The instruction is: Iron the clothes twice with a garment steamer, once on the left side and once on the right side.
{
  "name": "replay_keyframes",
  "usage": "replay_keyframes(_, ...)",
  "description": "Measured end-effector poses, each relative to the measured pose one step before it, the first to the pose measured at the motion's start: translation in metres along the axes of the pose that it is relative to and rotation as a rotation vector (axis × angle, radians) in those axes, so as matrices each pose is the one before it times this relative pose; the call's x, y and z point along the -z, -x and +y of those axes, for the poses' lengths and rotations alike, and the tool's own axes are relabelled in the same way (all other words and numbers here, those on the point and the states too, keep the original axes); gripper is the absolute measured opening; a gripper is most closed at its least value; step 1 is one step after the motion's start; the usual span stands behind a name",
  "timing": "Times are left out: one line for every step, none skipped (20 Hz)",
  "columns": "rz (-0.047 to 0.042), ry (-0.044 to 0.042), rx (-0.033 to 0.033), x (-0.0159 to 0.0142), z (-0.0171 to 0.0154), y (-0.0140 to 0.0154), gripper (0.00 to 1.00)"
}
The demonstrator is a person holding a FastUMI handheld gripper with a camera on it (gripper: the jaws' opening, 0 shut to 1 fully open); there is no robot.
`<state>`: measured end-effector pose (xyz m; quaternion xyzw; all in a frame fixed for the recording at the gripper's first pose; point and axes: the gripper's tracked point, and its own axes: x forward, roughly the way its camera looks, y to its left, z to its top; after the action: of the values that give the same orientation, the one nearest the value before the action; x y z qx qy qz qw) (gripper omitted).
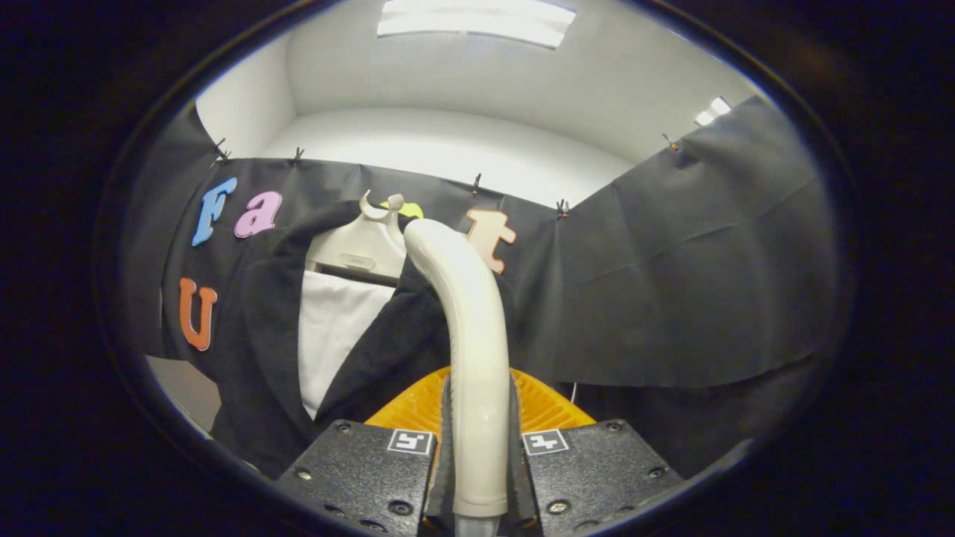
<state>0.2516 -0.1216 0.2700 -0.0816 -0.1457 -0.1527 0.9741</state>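
Note:
A cream-coloured garment steamer handle [471,335] runs up between my two fingers, and my gripper [477,440] is shut on it. Its curved head meets the right front panel of a black jacket [395,335], near the collar. The jacket hangs on a pale hanger [358,250] over a white inner layer [336,328]. Just ahead of the fingers an orange ribbed part [548,403] of the steamer shows on both sides of the handle. The steamer's face against the cloth is hidden.
The black booth cloth [671,283] hangs behind and to the right of the jacket, clipped along its top edge. Above it are a white wall and ceiling lights [477,22]. A pale surface [183,388] shows to the lower left of the jacket.

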Motion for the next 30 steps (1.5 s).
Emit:
replay_keyframes(0.01160,0.01054,0.00840,0.00515,-0.00097,0.00362,0.30)
replay_keyframes(0.01120,0.00451,0.00352,0.00401,0.00051,0.00660,0.30)
replay_keyframes(0.01142,0.00281,-0.00133,0.00421,0.00173,0.00633,0.30)
replay_keyframes(0.00777,0.00302,-0.00240,0.00426,0.00105,0.00712,0.30)
replay_keyframes(0.01427,0.00966,0.00577,0.00730,-0.00089,0.00666,0.30)
replay_keyframes(0.02077,0.00996,0.01197,0.00868,-0.00131,0.00770,0.30)
replay_keyframes(0.01379,0.00765,0.01092,0.00792,0.00109,0.00508,0.30)
replay_keyframes(0.00888,0.01070,0.00363,0.00574,0.00155,0.00696,0.30)
replay_keyframes(0.01313,0.01612,-0.00487,0.00803,0.00246,0.00684,0.31)
replay_keyframes(0.01357,0.01015,-0.00580,0.00684,0.00192,0.00824,0.30)
replay_keyframes(0.01342,0.00550,-0.00254,0.00753,-0.00003,0.00573,0.30)
replay_keyframes(0.01314,0.00391,0.00125,0.00644,0.00000,0.00558,0.31)
replay_keyframes(0.01801,0.00626,0.00048,0.00807,0.00055,0.00320,0.31)
replay_keyframes(0.01598,0.00183,-0.00037,0.00740,0.00128,0.00430,0.30)
replay_keyframes(0.01664,0.00212,-0.00001,0.00959,0.00044,0.00181,0.30)
replay_keyframes(0.01418,-0.00001,0.00192,0.00692,0.00097,0.00251,0.30)
replay_keyframes(0.01519,0.00076,0.00176,0.00657,0.00053,0.00039,0.30)
replay_keyframes(0.01305,-0.00102,0.00114,0.00559,0.00119,0.00127,0.30)
replay_keyframes(0.01249,-0.00024,0.00067,0.00681,0.00183,0.00120,0.30)
replay_keyframes(0.00996,0.00014,-0.00120,0.00566,0.00161,0.00136,0.30)
replay_keyframes(0.00877,0.00167,-0.00072,0.00346,0.00173,-0.00049,0.30)
replay_keyframes(0.00826,0.00317,-0.00173,0.00480,0.00122,0.00030,0.30)
replay_keyframes(0.00898,0.00249,-0.00128,0.00576,0.00223,-0.00077,0.30)
replay_keyframes(0.00920,0.00316,-0.00077,0.00558,0.00135,0.00005,0.30)
replay_keyframes(0.01036,0.00275,0.00160,0.00644,0.00110,-0.00072,0.30)
replay_keyframes(0.01264,0.00376,-0.00010,0.00669,0.00086,0.00005,0.30)
replay_keyframes(0.01370,0.00187,-0.00098,0.00662,0.00160,-0.00066,0.30)
replay_keyframes(0.01300,-0.00171,-0.00180,0.00568,0.00130,0.00093,0.30)
replay_keyframes(0.01043,-0.00410,-0.00279,0.00550,0.00066,-0.00191,0.31)
replay_keyframes(0.00958,-0.00453,-0.00047,0.00440,0.00087,-0.00022,0.31)
